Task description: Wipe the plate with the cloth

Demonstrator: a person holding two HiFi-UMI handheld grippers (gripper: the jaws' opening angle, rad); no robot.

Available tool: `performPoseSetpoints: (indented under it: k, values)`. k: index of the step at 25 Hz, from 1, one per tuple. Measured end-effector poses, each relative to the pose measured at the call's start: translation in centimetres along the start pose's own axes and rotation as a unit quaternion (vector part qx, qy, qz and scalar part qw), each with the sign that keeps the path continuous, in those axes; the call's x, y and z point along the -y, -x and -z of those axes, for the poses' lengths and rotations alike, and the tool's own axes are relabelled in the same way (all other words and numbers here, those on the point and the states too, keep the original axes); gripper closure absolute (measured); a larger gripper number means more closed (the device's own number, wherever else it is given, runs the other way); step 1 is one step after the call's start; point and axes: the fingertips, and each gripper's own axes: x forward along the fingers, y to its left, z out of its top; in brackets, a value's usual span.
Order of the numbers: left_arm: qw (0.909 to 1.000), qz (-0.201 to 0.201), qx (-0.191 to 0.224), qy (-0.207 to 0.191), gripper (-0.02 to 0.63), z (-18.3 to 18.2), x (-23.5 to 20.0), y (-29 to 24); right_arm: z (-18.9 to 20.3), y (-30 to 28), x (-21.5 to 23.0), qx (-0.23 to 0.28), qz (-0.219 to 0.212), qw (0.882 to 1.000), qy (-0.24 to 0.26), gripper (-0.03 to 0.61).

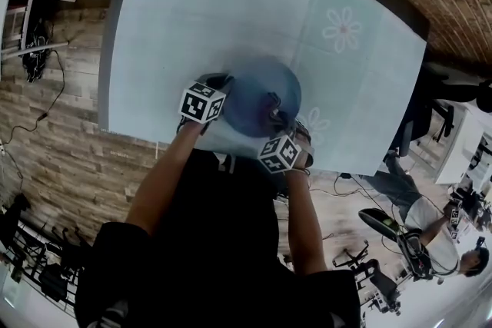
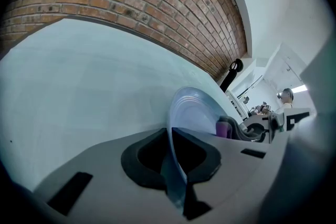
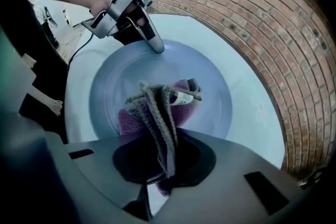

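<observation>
A blue plate lies on the pale blue table near its front edge. My left gripper is shut on the plate's left rim; the thin rim runs between its jaws, with the plate beyond. My right gripper points steeply down over the plate's right part, shut on a bunched grey and purple cloth. The cloth rests on the plate's inside. The left gripper shows at the plate's far rim. The cloth also shows past the plate.
Flower prints mark the tablecloth at the right. A brick wall stands behind the table. The table's front edge is close to the plate. A person sits among equipment at the lower right.
</observation>
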Motion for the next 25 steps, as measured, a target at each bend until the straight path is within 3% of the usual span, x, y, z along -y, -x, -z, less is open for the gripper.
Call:
performPoseSetpoints:
  k: [10, 14, 19, 22, 25]
  values:
    - [0.9999, -0.007, 0.004, -0.007, 0.563, 0.1, -0.1, 0.0, -4.8, -0.1, -6.5, 0.043, -0.099, 0.994, -0.023, 0.518]
    - [0.9999, -0.007, 0.009, -0.001, 0.563, 0.0, -0.1, 0.0, -6.7, -0.1, -6.2, 0.087, -0.126, 0.986, -0.069, 0.517]
    - [0.9994, -0.006, 0.03, 0.015, 0.561, 0.2, -0.2, 0.8, -8.2, 2.5, -1.6, 0.151, -0.084, 0.967, -0.186, 0.517]
    - [0.9991, -0.006, 0.04, 0.01, 0.561, -0.4, -0.2, 2.0, -9.0, 5.1, 1.5, 0.206, -0.044, 0.955, -0.21, 0.517]
    - [0.9969, -0.013, 0.077, 0.004, 0.56, -1.9, 0.0, 4.5, -10.1, 8.9, 3.8, 0.268, -0.006, 0.936, -0.229, 0.517]
